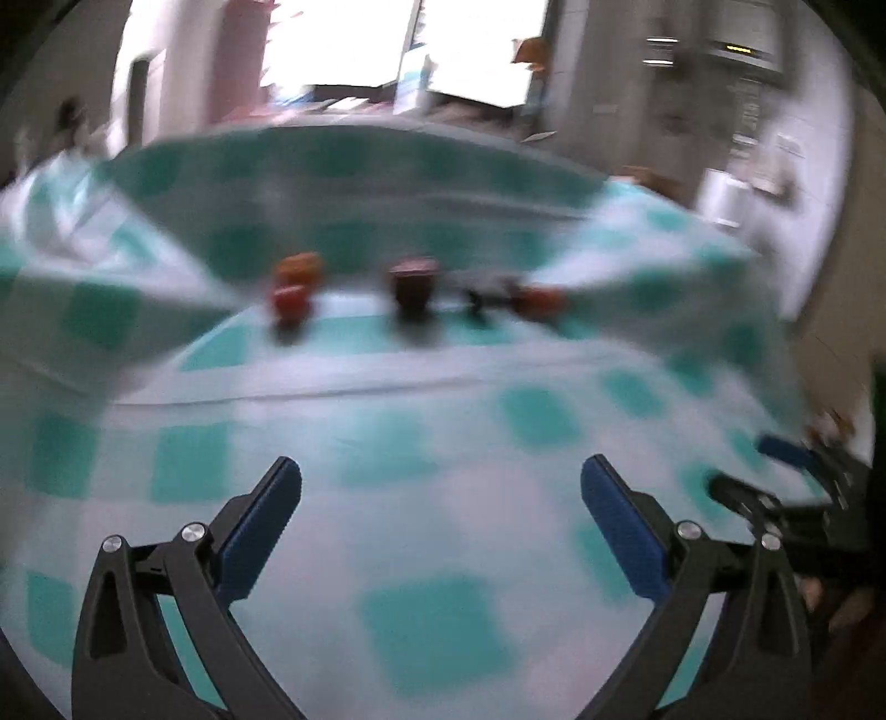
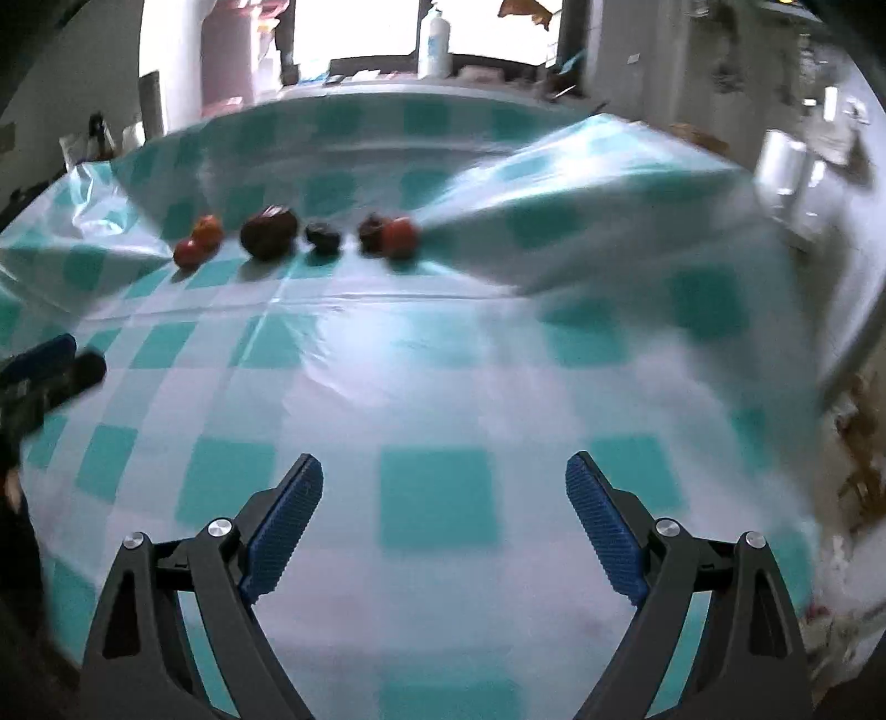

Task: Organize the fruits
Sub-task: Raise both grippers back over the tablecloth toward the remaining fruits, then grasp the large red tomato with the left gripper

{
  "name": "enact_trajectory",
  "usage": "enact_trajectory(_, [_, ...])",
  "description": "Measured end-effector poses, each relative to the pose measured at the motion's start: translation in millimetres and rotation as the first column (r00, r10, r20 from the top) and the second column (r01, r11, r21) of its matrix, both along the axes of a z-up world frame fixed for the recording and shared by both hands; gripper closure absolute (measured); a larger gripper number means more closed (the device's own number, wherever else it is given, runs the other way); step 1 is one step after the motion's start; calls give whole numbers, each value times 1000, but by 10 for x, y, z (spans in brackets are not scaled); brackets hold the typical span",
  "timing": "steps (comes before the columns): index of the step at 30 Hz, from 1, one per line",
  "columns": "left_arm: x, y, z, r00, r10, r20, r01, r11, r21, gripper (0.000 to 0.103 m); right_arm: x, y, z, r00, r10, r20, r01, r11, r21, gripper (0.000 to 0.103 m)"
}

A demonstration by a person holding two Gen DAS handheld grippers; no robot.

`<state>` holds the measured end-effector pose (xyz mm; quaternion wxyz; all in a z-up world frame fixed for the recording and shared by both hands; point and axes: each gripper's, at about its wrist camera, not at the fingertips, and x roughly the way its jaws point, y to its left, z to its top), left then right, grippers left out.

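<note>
Several fruits lie in a row far ahead on the teal-and-white checked tablecloth [image 2: 437,498]. From the left they are an orange fruit [image 2: 207,229] [image 1: 299,266], a red one [image 2: 188,253] [image 1: 289,302], a large dark one [image 2: 268,232] [image 1: 412,288], a small dark one [image 2: 323,237], a dark red one [image 2: 372,231] and a red one [image 2: 400,237] [image 1: 540,299]. My left gripper [image 1: 441,476] hangs open over bare cloth, holding nothing. My right gripper [image 2: 444,476] is also open with nothing between its blue pads [image 2: 285,509]. Each gripper shows at the edge of the other's view.
The cloth rises in loose folds left [image 2: 83,221] and right [image 2: 609,183] of the fruit row. A white bottle [image 2: 434,44] stands by the bright window behind the table. Cluttered shelves [image 2: 819,122] line the right wall. The table's right edge [image 2: 819,443] drops off close by.
</note>
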<state>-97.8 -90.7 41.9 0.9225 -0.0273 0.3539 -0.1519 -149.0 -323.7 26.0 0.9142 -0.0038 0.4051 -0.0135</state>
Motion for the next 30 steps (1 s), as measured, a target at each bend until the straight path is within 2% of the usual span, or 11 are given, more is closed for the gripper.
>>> enact_trajectory(3, [531, 339, -67, 990, 128, -62, -125, 991, 46, 2, 327, 59, -122, 999, 7, -35, -5, 998, 62, 16])
enact_trajectory(7, [1115, 501, -142, 977, 188, -96, -181, 980, 80, 2, 700, 124, -215, 999, 1, -51, 5, 994, 106, 16])
enact_trajectory(13, [1702, 359, -230, 978, 187, -87, -173, 974, 148, 2, 1196, 113, -247, 998, -14, -56, 20, 993, 117, 16])
enact_trajectory(17, [1844, 347, -260, 978, 186, -94, -169, 972, 164, 3, 1545, 59, -253, 998, -27, -59, 33, 993, 110, 16])
enact_trajectory(21, [1934, 391, -320, 977, 170, -129, -148, 975, 164, 7, 1912, 32, -270, 997, -36, -70, 44, 993, 107, 31])
enact_trajectory(26, [2069, 518, -383, 970, 165, -180, -142, 981, 136, 19, 2156, 79, -256, 998, -32, -60, 36, 997, 70, 38])
enact_trajectory(29, [2079, 540, -382, 971, 165, -175, -141, 980, 141, 23, 2185, 67, -269, 997, -26, -66, 32, 996, 80, 53])
enact_trajectory(30, [2070, 535, -380, 972, 164, -171, -139, 980, 145, 28, 2174, 41, -263, 997, -41, -60, 46, 996, 83, 63])
